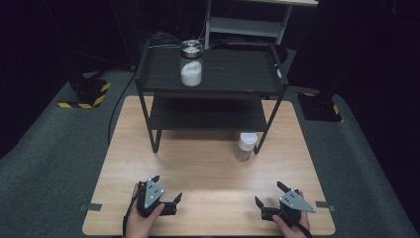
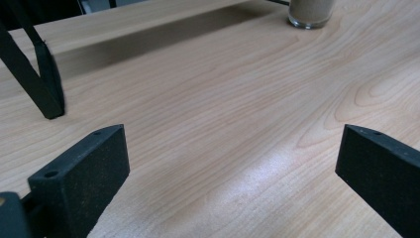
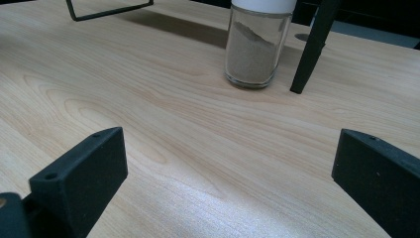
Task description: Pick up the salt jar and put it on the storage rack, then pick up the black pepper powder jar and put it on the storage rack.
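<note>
The white-lidded jar (image 1: 246, 146) of pale brown powder stands upright on the bench (image 1: 208, 198), just beside the front right leg of the black shelf rack (image 1: 148, 84). The right tongs (image 1: 271, 197) gape wide and empty, well short of that jar; the left tongs (image 1: 166, 189), also wide and empty, sit farther off. Beyond the jar, a metal-lidded jar (image 1: 190, 63) of white powder stands on the rack's top shelf.
</note>
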Motion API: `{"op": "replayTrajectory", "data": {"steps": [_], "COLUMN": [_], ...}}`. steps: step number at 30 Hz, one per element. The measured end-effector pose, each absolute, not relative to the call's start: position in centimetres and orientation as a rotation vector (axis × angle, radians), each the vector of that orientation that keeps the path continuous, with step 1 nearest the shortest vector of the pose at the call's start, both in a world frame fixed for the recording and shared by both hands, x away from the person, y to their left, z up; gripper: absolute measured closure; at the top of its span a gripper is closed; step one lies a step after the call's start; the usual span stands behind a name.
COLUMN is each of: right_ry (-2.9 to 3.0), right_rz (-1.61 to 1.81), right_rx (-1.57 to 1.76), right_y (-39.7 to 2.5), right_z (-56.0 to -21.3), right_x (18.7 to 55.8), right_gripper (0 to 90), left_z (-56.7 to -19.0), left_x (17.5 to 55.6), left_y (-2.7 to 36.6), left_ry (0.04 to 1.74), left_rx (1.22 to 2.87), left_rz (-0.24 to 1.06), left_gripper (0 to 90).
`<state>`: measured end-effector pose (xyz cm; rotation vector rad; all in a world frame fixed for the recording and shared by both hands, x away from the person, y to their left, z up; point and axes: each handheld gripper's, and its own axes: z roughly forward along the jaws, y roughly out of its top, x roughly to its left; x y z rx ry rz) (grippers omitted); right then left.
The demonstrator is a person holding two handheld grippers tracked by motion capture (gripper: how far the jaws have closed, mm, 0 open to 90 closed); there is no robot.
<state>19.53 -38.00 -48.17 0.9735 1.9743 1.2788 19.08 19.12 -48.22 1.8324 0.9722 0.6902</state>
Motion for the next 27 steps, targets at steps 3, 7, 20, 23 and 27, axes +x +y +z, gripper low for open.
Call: {"op": "replayTrajectory", "data": {"steps": [3, 7, 20, 23, 27], "right_ry": [1.975, 1.976, 1.976, 1.977, 1.986], "right_rz": [1.276, 1.274, 1.267, 1.261, 1.261], "right_rx": [0.97, 0.969, 0.974, 0.971, 0.981], "right_y": [-38.0, -37.9, -37.8, -37.7, -37.8], "right_z": [-48.2, -48.2, -48.1, -48.1, -47.9], "right_x": [19.5, 19.5, 19.5, 19.5, 19.7], "right_gripper": [0.3, 0.3, 0.3, 0.3, 0.3], "left_z": [-48.0, -48.1, -48.2, -48.3, -48.3], "left_x": [19.2, 19.2, 19.6, 19.3, 19.3], "left_y": [18.9, 19.3, 19.9, 19.9, 20.0], "left_ry": [0.982, 0.979, 0.986, 0.978, 0.962], "left_rx": [1.844, 1.83, 1.814, 1.808, 1.813], "left_rz": [0.68, 0.659, 0.617, 0.626, 0.618], "left_gripper": [0.6, 0.6, 0.5, 0.5, 0.4]}}
